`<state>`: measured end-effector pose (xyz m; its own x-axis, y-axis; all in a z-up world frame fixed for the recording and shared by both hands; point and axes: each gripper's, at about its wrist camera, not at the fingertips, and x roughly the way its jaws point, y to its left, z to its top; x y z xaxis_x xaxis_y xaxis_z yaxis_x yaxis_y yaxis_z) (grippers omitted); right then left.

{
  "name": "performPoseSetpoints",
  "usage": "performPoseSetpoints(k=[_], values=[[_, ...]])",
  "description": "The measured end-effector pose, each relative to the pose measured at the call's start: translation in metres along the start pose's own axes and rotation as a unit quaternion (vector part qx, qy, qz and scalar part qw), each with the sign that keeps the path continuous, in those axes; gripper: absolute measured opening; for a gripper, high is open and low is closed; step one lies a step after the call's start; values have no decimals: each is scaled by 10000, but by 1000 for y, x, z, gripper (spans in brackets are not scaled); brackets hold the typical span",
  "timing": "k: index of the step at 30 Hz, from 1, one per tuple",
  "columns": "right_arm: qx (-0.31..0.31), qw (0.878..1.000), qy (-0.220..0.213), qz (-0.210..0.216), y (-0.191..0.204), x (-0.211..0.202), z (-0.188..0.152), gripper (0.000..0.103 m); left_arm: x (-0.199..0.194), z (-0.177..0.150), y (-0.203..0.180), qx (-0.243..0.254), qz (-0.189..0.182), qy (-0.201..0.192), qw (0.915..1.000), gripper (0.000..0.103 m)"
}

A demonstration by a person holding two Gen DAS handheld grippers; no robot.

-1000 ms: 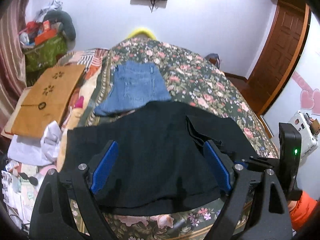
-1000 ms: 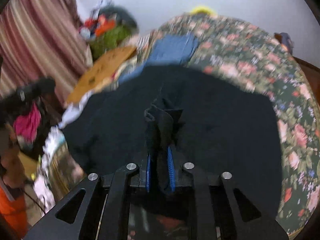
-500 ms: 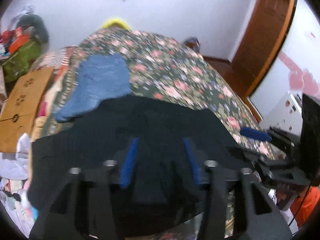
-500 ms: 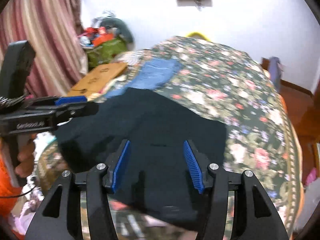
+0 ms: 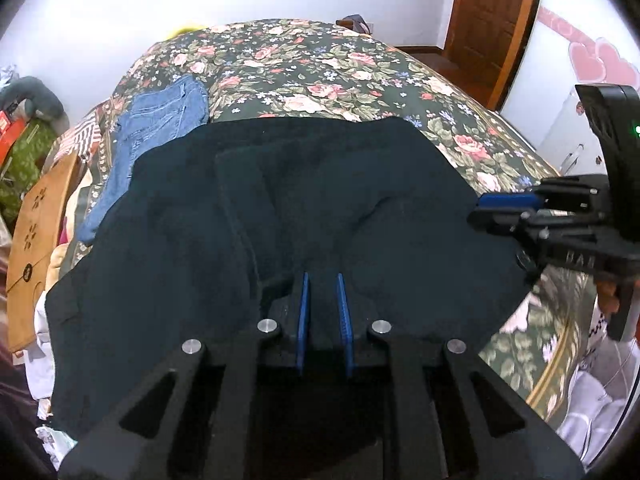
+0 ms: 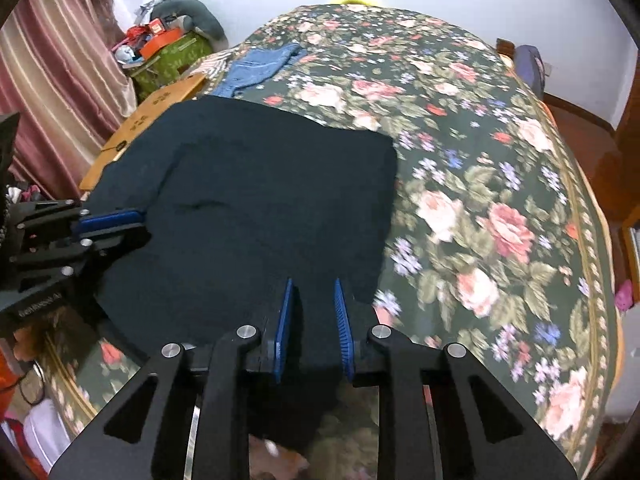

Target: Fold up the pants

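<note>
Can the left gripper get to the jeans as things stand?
Probably not yet. The left gripper, whose jaws have just been closing, is shut on the near edge of the black pants. The jeans lie exposed beyond the pants on the bed; it would have to let go first.

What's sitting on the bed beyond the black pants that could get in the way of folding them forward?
Only the blue jeans, beside the far left corner of the black pants. The rest of the floral bedspread beyond shows nothing on it.

Right claw [image 6: 313, 292] just closing, pinching near hem of black pants [image 6: 256, 200] on floral bed [image 6: 480, 160]; left claw [image 6: 116, 220] at left edge.
</note>
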<state>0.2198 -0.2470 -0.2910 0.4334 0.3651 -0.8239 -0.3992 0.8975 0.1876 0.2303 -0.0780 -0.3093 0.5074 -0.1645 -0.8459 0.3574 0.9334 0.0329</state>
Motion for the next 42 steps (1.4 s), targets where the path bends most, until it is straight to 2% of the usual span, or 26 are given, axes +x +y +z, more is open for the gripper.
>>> performPoseSetpoints(k=[2,3,5,9,11,13,16,18,19,21,23,25,29,30,33,37,39,42], values=[[11,9999,4,-150,-4,-5,-3,21,-6,-5,-1,61,255,-36,9997,18],[16,9998,2,-199,-5,-7,-3,21,-11,-11,2,47,251,-23,9997,19],[49,9996,-30,-278,-7,-15,-4,21,-18,-17,9,-77,190,-26,9998,31],[97,9993,-244,-262,-2,-35,2,22,-50,-31,41,-642,404,-164,9970,33],[-17,9992,-358,-172,6,-43,8,23,-64,-38,59,-948,249,-202,9950,43],[-223,9984,-510,-97,23,-51,16,23,-80,-46,83,-1357,138,-290,9902,50],[-447,9968,-655,66,45,-55,25,24,-101,-59,112,-1762,360,-423,9828,59],[-593,9953,-747,189,64,-55,32,24,-113,-71,133,-2055,459,-477,9764,67],[-655,9946,-767,241,72,-54,35,25,-114,-74,139,-2159,459,-479,9741,75],[-816,9928,-803,345,90,-51,40,30,-117,-89,157,-2517,391,-455,9659,79],[-954,9911,-844,396,104,-47,42,41,-115,-106,173,-2839,245,-335,9580,79],[-1119,9892,-844,439,121,-38,46,44,-108,-121,185,-3190,26,-202,9475,79],[-1281,9882,-683,494,139,-16,47,44,-87,-149,197,-3741,-529,126,9258,79],[-1304,9883,-609,510,143,-9,46,44,-79,-157,199,-3902,-698,228,9178,79],[-1299,9894,-326,553,146,12,43,44,-64,-168,200,-4092,-996,338,9064,79],[-1164,9914,63,603,141,33,38,44,-58,-169,204,-4204,-1115,182,9003,83],[-1126,9913,81,672,138,35,37,44,-51,-169,211,-4369,-1335,80,8895,88],[-1237,9902,110,639,143,32,36,45,-38,-168,226,-4632,-1489,85,8736,89]])
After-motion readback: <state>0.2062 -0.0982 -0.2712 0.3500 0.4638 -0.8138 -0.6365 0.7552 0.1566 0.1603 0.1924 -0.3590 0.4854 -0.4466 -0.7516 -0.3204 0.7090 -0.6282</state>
